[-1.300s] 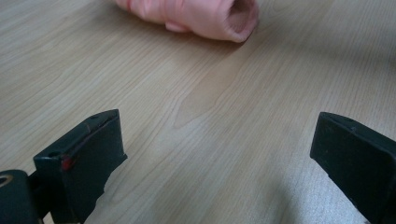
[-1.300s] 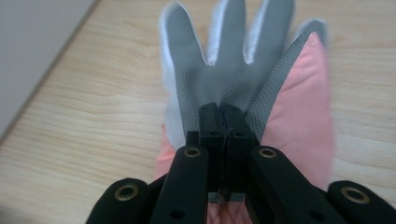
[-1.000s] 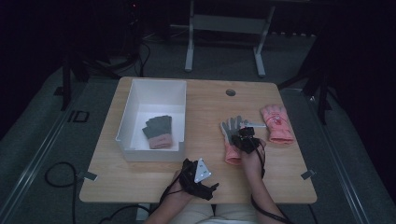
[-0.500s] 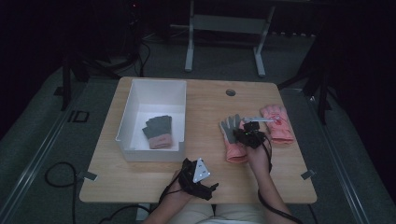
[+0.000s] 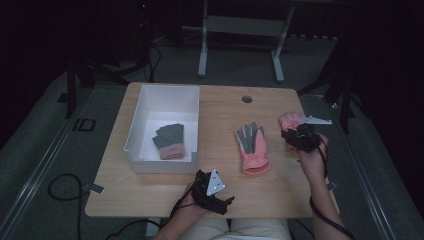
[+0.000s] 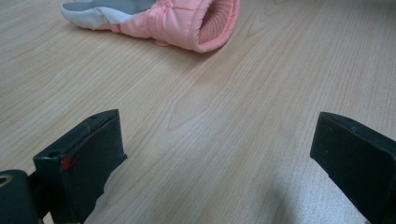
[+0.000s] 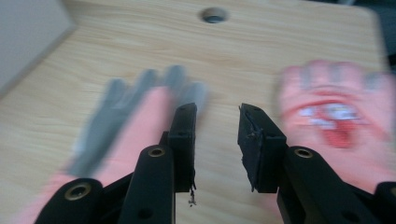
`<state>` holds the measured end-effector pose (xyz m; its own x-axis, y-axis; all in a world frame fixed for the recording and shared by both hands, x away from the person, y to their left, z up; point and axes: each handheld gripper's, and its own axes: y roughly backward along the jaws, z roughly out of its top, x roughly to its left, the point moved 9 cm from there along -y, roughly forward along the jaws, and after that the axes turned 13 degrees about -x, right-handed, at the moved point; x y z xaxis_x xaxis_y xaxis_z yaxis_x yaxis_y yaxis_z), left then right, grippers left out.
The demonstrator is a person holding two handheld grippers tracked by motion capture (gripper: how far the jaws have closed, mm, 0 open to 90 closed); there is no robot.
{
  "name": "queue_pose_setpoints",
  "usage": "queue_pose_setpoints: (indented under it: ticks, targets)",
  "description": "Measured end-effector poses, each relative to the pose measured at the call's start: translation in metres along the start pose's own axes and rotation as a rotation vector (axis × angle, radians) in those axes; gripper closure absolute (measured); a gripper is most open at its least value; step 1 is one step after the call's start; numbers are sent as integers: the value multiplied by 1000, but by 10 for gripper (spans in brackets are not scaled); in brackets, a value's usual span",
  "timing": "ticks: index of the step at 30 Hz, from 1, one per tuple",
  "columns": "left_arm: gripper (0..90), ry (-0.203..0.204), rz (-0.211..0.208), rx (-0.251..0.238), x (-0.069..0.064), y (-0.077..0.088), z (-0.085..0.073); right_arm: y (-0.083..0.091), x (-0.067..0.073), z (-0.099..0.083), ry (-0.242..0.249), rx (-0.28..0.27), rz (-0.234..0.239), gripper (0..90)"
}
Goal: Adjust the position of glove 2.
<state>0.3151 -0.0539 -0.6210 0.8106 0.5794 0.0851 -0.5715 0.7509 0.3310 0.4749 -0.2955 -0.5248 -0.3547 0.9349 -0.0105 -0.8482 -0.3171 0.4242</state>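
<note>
The right gripper (image 5: 299, 136) is up over the right side of the table (image 5: 220, 200), and the right hand (image 5: 312, 159) that carries it is the one close to the gloves. There are two gloves out on the wood. One pink and grey glove (image 5: 252, 146) lies flat near the middle, to the left of this gripper. Its fingers point away from the person and its cuff points back toward them, so it lies long-ways from near to far. The other pink glove (image 5: 290, 121) lies by the far right edge, just past the gripper and partly under it in the high view.

In the right gripper view the jaws point between the two gloves, with the grey-fingered one (image 7: 126, 116) on one side and the pink one (image 7: 341, 116) on the other. The jaws have just been opening. They stand a little way apart now and nothing is between them, just bare wood.

The left gripper (image 5: 212, 189) sits low at the near edge, well away from the gloves. Its jaws are wide apart and hold nothing.

A white box (image 5: 135, 135) on the left side has one more glove (image 5: 170, 141) lying inside it. I think the next grab belongs to the right hand, since it is nearer
</note>
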Motion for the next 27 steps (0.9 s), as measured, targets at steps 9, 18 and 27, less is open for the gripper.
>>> queue_pose_setpoints:
  ticks: [9,18,27]
  targets:
    - [23,-8,4,6,-1,-1,-1,-17,-68,6,-12,18,-38,623]
    - [23,-10,4,4,0,-1,-2,-48,-99,-13,-43,108,-78,529]
    - [23,-3,16,-5,2,1,-1,-72,-105,-41,-3,160,-117,553]
